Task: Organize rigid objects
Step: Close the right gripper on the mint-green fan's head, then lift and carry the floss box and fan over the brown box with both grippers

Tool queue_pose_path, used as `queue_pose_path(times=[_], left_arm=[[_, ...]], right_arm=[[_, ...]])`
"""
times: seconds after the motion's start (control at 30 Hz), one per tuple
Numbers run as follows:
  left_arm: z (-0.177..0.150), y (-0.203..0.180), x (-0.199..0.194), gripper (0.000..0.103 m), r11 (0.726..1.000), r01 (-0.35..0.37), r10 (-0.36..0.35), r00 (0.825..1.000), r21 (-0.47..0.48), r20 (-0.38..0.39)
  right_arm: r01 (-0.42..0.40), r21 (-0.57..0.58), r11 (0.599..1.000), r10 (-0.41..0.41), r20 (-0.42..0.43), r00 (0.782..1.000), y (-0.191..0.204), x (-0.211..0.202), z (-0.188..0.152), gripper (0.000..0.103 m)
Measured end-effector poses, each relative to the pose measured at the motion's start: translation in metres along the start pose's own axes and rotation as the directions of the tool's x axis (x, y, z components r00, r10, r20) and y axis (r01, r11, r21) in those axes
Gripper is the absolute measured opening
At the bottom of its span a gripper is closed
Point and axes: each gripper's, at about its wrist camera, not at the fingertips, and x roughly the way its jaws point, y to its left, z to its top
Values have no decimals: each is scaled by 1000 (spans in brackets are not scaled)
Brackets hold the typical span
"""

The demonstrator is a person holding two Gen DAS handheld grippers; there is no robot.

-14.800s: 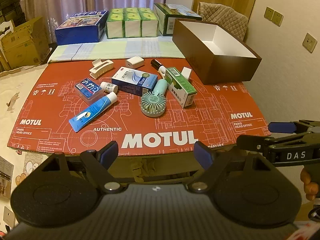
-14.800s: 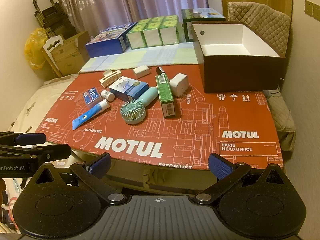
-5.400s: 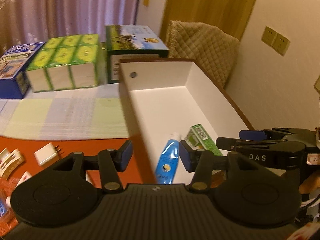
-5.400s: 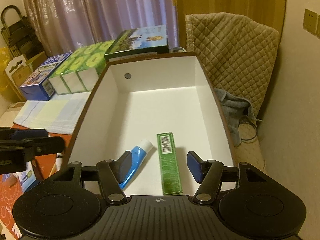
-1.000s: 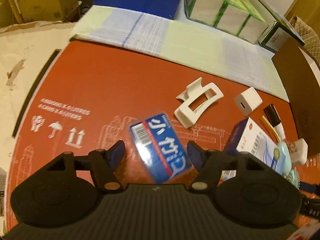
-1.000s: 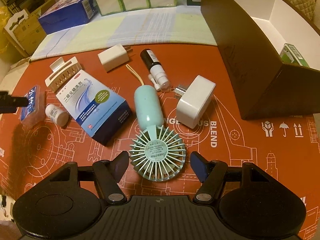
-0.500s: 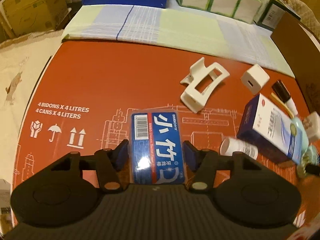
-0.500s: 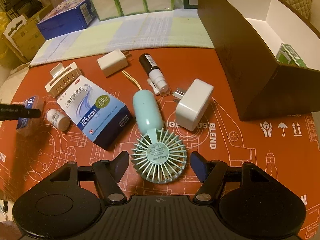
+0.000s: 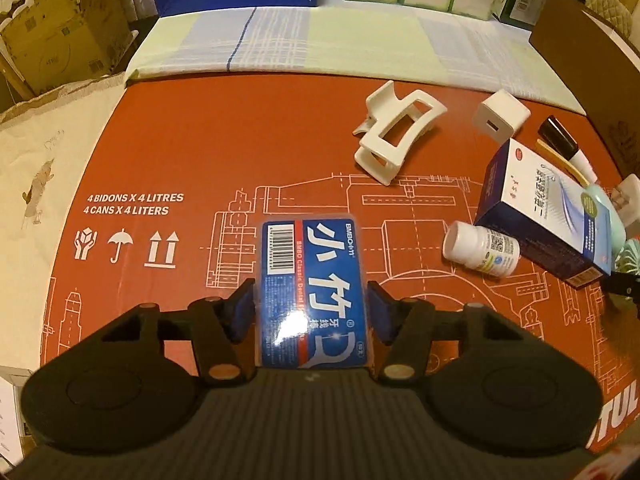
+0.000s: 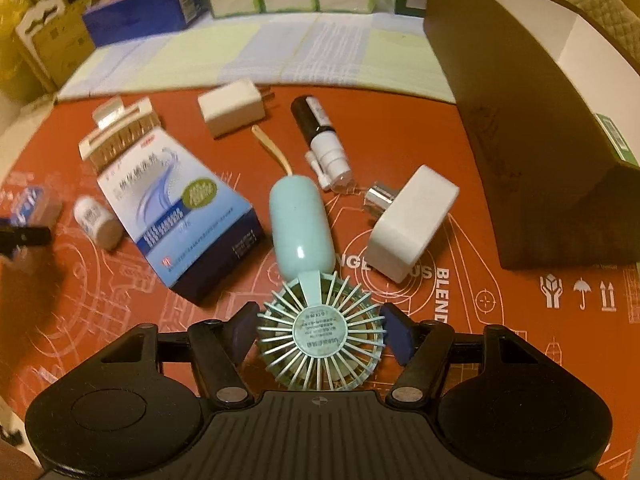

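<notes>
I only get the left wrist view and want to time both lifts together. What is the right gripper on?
Observer: The right gripper straddles the round head of the mint handheld fan. Its jaws are closing, and the pads do not seem to press yet.
Operator: Anything crowding the fan?
Observer: Its handle lies between the blue-and-white medicine box and a white plug adapter, close to both.
Operator: Is anything in the brown box?
Observer: A green carton shows inside the brown box, against its white wall.
</notes>
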Motion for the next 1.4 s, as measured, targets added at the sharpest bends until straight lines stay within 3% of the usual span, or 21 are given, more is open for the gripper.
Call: queue_pose_path(times=[0.43, 0.7, 1.1, 1.4], left_arm=[[-8, -5, -15, 53, 999, 12, -12, 1000, -31, 15], [-3, -22, -50, 53, 999, 47, -45, 995, -14, 92], [11, -71, -98, 53, 989, 138, -145, 970, 52, 195], [23, -131, -122, 53, 968, 208, -236, 944, 137, 232]], right_arm=[[-76, 47, 996, 74, 59, 996, -3, -18, -11, 60], [-113, 63, 992, 106, 103, 989, -4, -45, -8, 60], [-178, 72, 981, 163, 179, 970, -13, -87, -10, 60], [-199, 94, 975, 171, 247, 954, -46, -123, -12, 60]])
